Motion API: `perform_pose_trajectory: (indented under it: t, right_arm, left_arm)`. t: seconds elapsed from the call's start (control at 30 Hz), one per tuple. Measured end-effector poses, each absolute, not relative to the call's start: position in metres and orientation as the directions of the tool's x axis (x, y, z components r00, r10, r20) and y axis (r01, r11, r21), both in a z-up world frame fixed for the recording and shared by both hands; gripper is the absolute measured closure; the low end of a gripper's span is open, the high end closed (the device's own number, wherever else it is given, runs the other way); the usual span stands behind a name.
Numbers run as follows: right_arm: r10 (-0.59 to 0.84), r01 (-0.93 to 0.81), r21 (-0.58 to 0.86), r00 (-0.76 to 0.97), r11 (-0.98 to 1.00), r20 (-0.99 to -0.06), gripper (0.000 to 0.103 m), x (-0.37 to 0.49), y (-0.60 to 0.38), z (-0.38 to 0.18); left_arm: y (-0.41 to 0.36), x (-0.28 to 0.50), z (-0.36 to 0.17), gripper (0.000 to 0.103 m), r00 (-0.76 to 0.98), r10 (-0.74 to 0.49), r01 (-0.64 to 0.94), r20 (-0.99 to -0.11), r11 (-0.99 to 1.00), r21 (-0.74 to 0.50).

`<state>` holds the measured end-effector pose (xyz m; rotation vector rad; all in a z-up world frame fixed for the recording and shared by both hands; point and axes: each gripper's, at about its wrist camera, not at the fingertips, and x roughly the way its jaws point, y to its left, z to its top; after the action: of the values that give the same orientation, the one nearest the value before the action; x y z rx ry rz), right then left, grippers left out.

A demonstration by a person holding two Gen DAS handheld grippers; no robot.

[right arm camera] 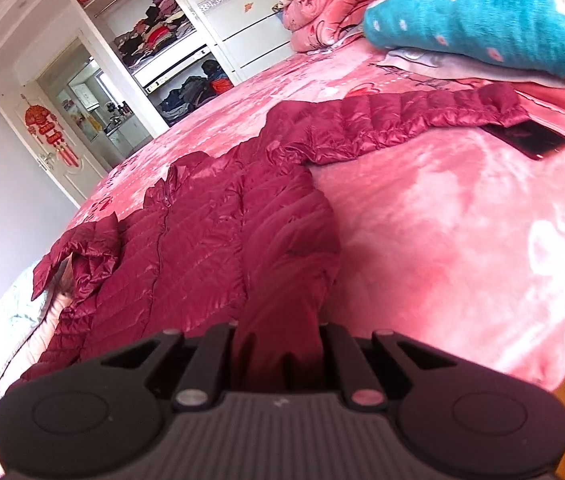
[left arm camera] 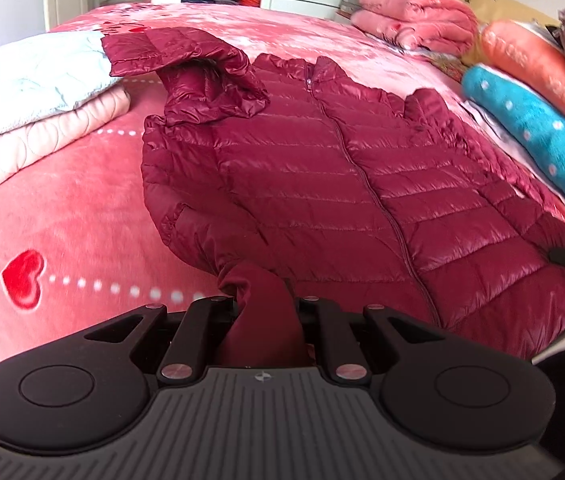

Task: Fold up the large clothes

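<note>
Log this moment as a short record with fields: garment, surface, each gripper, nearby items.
garment: dark red quilted puffer jacket, zipped, spread front up
surface: pink plush bedspread with red hearts
left gripper: shut on jacket hem
right gripper: shut on jacket hem
nearby: teal dotted rolled blanket; folded pale quilts; dark phone by the sleeve cuff

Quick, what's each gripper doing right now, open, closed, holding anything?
Left gripper: closed on the jacket hem.
Right gripper: closed on the jacket hem too.
</note>
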<state>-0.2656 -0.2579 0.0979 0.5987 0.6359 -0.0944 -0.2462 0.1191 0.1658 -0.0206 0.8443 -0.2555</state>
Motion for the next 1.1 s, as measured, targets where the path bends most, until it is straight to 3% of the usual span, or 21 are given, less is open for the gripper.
perform_pose_trajectory:
  t: [0.2, 0.37, 0.43, 0.6, 0.73, 1.0, 1.1]
  right_arm:
    - [0.11, 0.271, 0.503, 0.789, 0.82, -0.605, 0.095, -0.269, -0.265, 0.096]
    - [0.098, 0.292, 0.517, 0.794, 0.804, -0.6, 0.072, -0.275, -0.267, 0.099]
    - [0.075, 0.299, 0.519, 0.809, 0.801, -0.583, 0.051, -0.284, -0.269, 0.104]
    - [-0.006, 0.304, 0.5, 0.859, 0.811, -0.513, 0.041, -0.306, -0.276, 0.132]
    - [-0.043, 0.257, 0.475, 0.909, 0.842, -0.415, 0.027, -0.319, -0.273, 0.168]
    - [-0.026, 0.107, 0.343, 0.972, 0.933, -0.232, 0.005, -0.322, -0.237, 0.238]
    - [0.002, 0.058, 0.294, 0.979, 0.954, -0.202, 0.004, -0.319, -0.222, 0.257]
  left_arm:
    - [0.126, -0.249, 0.155, 0.088, 0.612, -0.194, 0.201, -0.767, 0.976, -0.086]
    - [0.124, -0.245, 0.153, 0.082, 0.605, -0.173, 0.19, -0.777, 0.979, -0.07]
    - [0.121, -0.253, 0.153, 0.079, 0.604, -0.166, 0.194, -0.78, 0.979, -0.058]
    - [0.123, -0.265, 0.17, 0.067, 0.609, -0.157, 0.207, -0.778, 0.978, -0.035]
    - [0.123, -0.276, 0.201, 0.047, 0.657, -0.167, 0.219, -0.735, 0.975, -0.025]
    - [0.086, -0.266, 0.262, 0.033, 0.794, -0.181, 0.218, -0.581, 0.976, -0.005]
    - [0.069, -0.254, 0.273, 0.025, 0.824, -0.164, 0.194, -0.542, 0.981, -0.001]
